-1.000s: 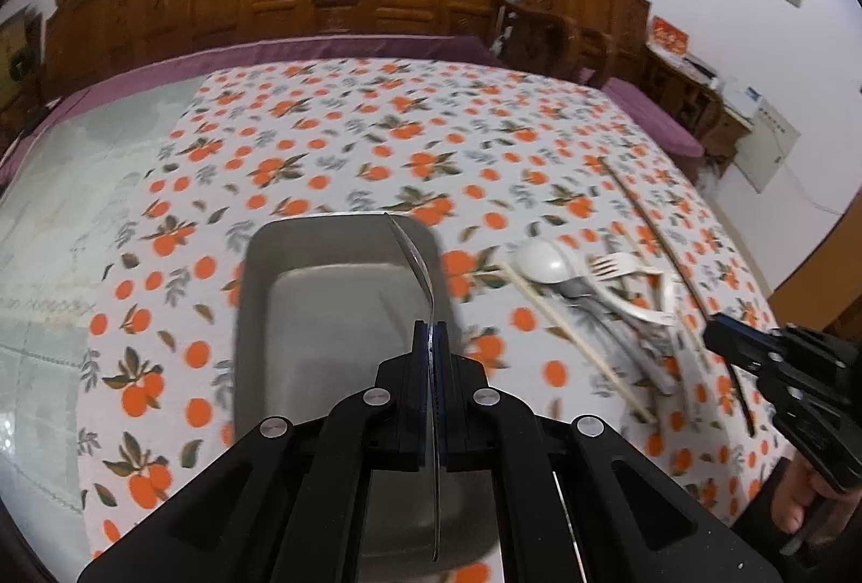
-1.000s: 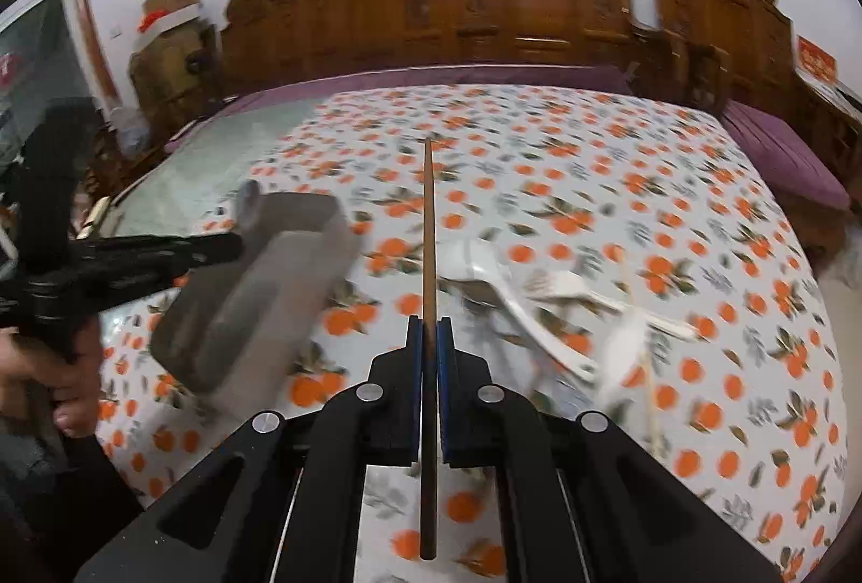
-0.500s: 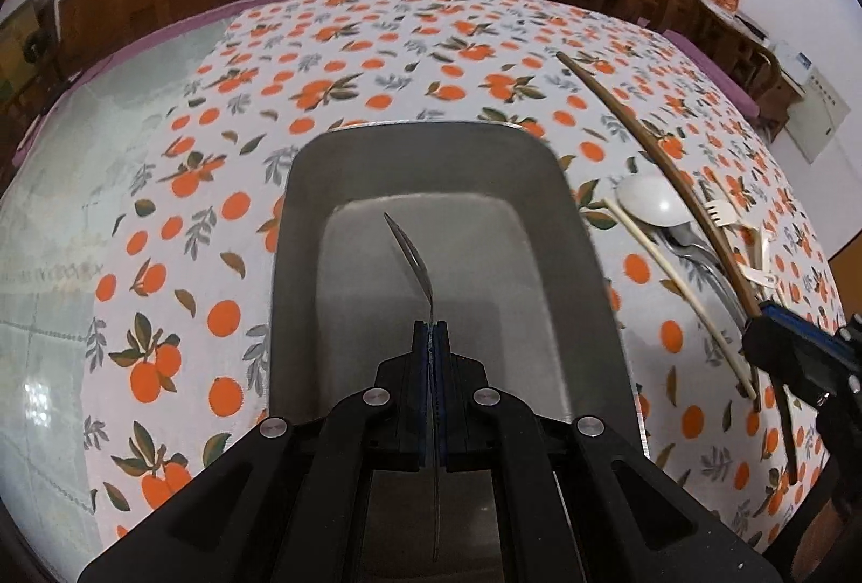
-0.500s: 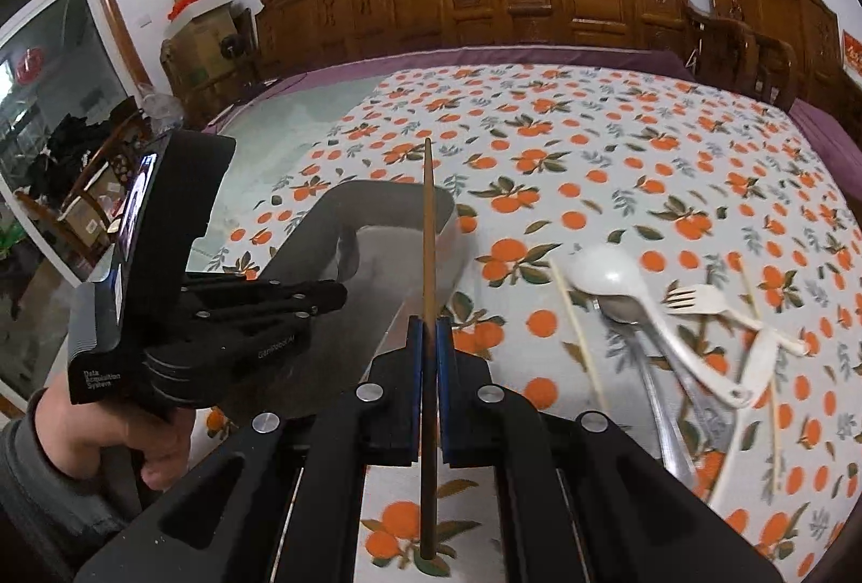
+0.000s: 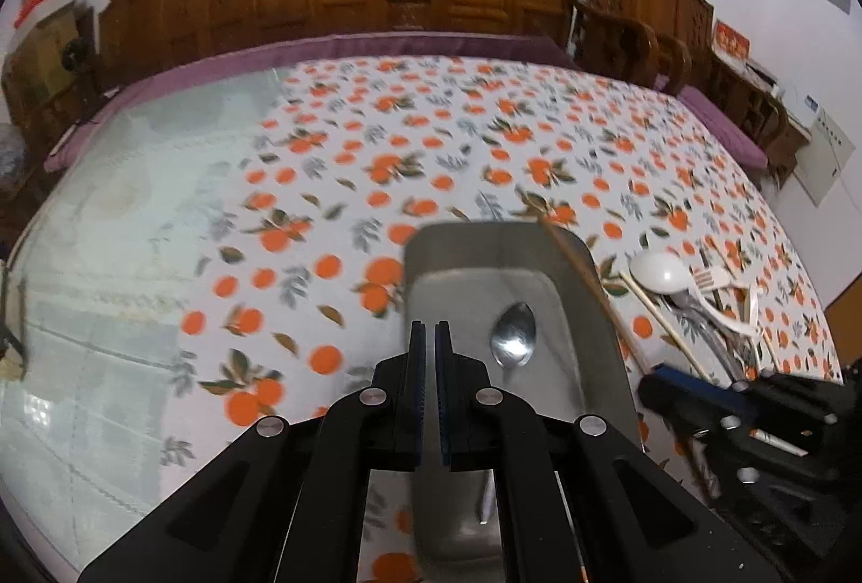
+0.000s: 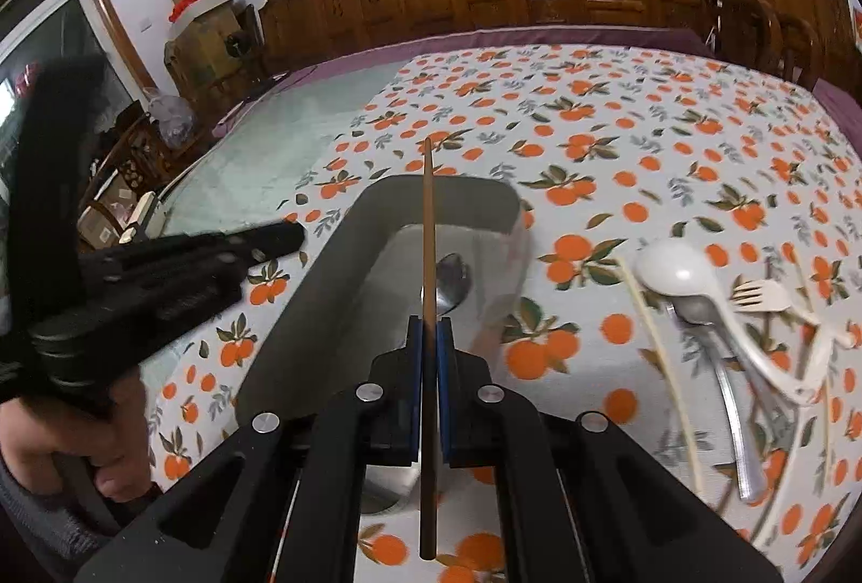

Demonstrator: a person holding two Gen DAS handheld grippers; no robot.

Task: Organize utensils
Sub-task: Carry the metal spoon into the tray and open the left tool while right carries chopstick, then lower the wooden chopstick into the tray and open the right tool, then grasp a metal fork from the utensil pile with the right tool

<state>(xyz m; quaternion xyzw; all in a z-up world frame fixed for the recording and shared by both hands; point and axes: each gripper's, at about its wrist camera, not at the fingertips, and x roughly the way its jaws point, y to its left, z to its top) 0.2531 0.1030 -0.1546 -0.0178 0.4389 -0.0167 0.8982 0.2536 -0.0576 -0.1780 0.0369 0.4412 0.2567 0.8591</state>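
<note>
Holding a brown chopstick in our right gripper over the tray w/ spoon inside; left gripper nearly closed, empty.

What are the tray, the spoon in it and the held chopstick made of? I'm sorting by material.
Tray: probably brushed steel, dull grey sheen. Spoon: polished metal, mirror glints. Chopstick in the right tool: looks like brown wood or bamboo, matte.

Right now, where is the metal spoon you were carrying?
The metal spoon lies loose inside the grey tray, bowl toward the far end, just right of the left gripper and under the brown chopstick.
</note>
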